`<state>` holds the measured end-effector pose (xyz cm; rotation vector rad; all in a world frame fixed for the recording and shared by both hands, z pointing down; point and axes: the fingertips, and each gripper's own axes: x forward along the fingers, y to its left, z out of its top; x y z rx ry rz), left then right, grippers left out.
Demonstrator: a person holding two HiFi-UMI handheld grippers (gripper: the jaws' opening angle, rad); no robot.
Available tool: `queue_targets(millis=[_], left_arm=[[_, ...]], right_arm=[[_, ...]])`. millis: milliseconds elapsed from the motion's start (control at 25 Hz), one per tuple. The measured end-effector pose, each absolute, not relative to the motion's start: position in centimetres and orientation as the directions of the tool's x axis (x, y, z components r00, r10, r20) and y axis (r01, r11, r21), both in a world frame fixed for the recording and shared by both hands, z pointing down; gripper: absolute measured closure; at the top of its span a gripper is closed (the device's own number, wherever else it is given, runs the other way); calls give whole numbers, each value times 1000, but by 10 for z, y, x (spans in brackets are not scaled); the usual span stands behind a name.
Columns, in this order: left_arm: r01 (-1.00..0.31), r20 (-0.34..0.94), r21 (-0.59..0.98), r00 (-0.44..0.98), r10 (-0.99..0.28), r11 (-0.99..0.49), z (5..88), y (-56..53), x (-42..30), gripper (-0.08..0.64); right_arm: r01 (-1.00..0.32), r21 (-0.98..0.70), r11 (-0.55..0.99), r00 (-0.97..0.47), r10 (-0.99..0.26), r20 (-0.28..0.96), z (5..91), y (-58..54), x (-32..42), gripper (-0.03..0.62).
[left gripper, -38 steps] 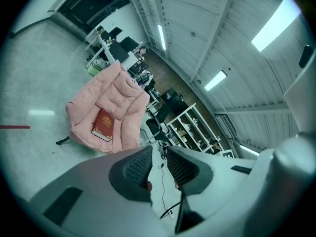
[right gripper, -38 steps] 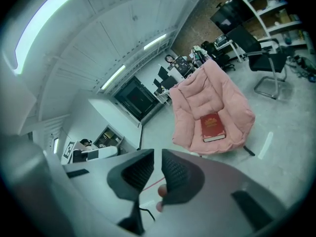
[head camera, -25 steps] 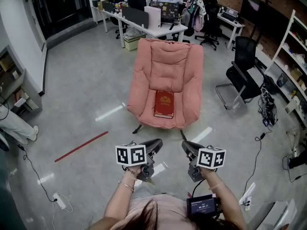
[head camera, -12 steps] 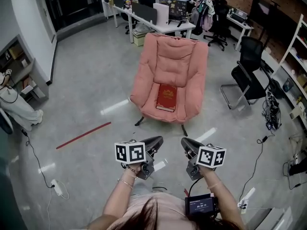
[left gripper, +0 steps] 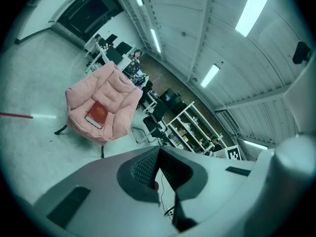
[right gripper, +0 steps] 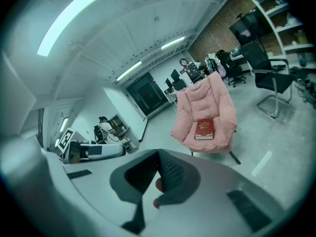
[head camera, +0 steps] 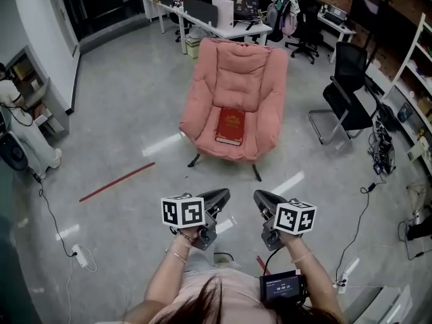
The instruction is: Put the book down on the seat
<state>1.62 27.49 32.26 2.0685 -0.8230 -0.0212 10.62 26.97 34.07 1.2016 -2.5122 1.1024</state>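
book (head camera: 230, 125): red hardback, lying flat on the seat, toward its front edge
handling: likely stiff, fairly heavy, with a smooth cover; best pinched across a long edge
chair (head camera: 237, 73): pink, padded, well apart from both grippers
left gripper (head camera: 221, 196): jaws pressed together, empty
right gripper (head camera: 260, 198): jaws pressed together, empty
task: looks done

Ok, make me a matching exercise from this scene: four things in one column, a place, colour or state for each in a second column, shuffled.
1 book
2 armchair
3 office chair
4 left gripper

a black, right of the armchair
b shut, empty
c red, lying on the armchair
d pink

Pairs: 1-c, 2-d, 3-a, 4-b
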Motion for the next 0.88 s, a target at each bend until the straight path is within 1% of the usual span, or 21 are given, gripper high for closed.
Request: queue_targets(millis=[240, 520, 600, 880], left_arm=[[-588, 308, 675, 774, -553, -446, 321, 291, 32, 561], [-573, 331, 651, 804, -494, -497, 322, 313, 50, 561], [-559, 322, 657, 815, -483, -505, 321, 318, 53, 561], [-512, 242, 734, 811, -533, -446, 316, 315, 40, 561]], right_arm=[[-731, -542, 415, -662, -624, 415, 339, 289, 118, 577], [-721, -550, 421, -672, -619, 407, 341, 304, 123, 577], [-715, -562, 416, -676, -616, 404, 343, 306, 124, 577], [-704, -580, 409, -681, -621, 389, 348, 310, 122, 577]])
